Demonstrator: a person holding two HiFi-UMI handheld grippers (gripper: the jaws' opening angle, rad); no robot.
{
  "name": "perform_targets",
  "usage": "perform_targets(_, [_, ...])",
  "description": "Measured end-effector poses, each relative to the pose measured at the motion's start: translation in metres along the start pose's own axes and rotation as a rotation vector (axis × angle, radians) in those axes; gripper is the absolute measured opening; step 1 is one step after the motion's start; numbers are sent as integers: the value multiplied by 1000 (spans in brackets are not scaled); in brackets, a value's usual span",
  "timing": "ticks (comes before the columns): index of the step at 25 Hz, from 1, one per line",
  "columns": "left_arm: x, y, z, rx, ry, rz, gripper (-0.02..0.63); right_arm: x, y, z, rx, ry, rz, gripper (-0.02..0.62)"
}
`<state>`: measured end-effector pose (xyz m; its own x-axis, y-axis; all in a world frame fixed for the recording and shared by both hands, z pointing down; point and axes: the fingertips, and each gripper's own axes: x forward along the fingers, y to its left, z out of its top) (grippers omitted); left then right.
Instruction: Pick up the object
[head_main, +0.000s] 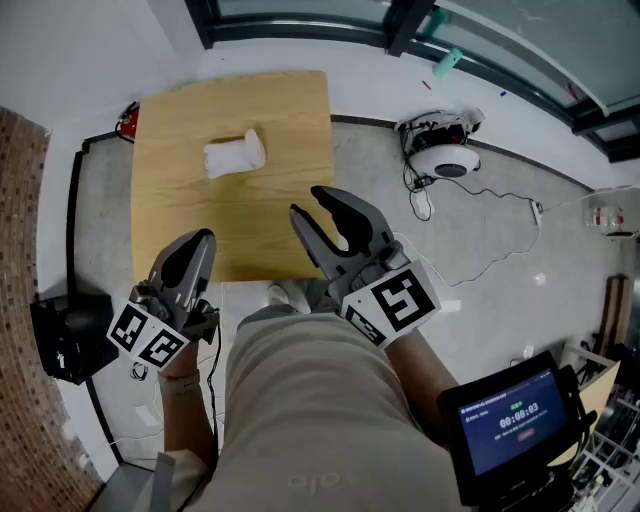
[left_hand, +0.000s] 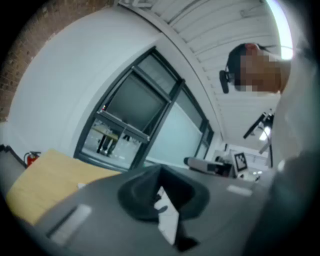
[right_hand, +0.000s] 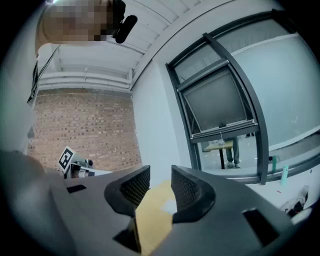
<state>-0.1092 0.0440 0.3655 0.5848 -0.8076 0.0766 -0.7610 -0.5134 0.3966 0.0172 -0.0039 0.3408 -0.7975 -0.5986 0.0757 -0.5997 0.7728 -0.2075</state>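
Observation:
A crumpled white object (head_main: 235, 155) lies on the far half of a square wooden table (head_main: 270, 230). My left gripper (head_main: 198, 243) hovers at the table's near left corner with its jaws shut and nothing in them; in the left gripper view the left gripper (left_hand: 161, 175) shows the same closed jaws. My right gripper (head_main: 314, 206) is over the table's near edge, open and empty, well short of the object. In the right gripper view the right gripper (right_hand: 160, 181) frames the tabletop, with the white object (right_hand: 170, 205) showing as a pale patch in the gap.
A red fire extinguisher (head_main: 125, 122) stands by the table's far left corner. To the right, a white round device (head_main: 447, 160) with trailing cables lies on the floor. A black box (head_main: 62, 340) sits at the left and a timer screen (head_main: 505, 425) at the lower right.

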Motion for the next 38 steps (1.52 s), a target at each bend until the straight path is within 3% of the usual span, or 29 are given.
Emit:
perform_targets(3, [6, 6, 1, 9, 0, 74, 0, -7, -19, 6, 19, -7, -2, 133])
perform_targets(7, [8, 17, 7, 14, -19, 115, 0, 4, -34, -2, 39, 11, 13, 133])
perform_targets(11, [25, 37, -4, 103, 101, 98, 0, 16, -39, -12, 20, 51, 20, 133])
perform_targets(13, [39, 55, -15, 146, 193, 73, 163, 23, -46, -15, 24, 67, -2, 133])
perform_targets(16, [60, 94, -33, 338, 381, 66, 204, 34, -52, -14, 13, 82, -48, 133])
perform_targets(18, [75, 122, -51, 524, 559, 41, 235, 42, -51, -16, -31, 110, -67, 133])
perform_targets(21, [100, 167, -90, 759, 846, -50, 334, 52, -52, -23, -101, 164, -117, 133])
perform_targets(24, [125, 197, -127, 879, 1033, -158, 347, 58, -52, -29, -108, 196, -161, 133])
perform_targets(30, [162, 224, -202, 903, 1292, -321, 445, 68, -59, -40, -106, 244, -201, 133])
perform_targets(35, [188, 237, -244, 856, 1368, -364, 463, 78, -66, -56, -67, 284, -212, 133])
perform_targets(38, [194, 241, -266, 856, 1427, -391, 526, 87, -71, -61, -36, 290, -207, 133])
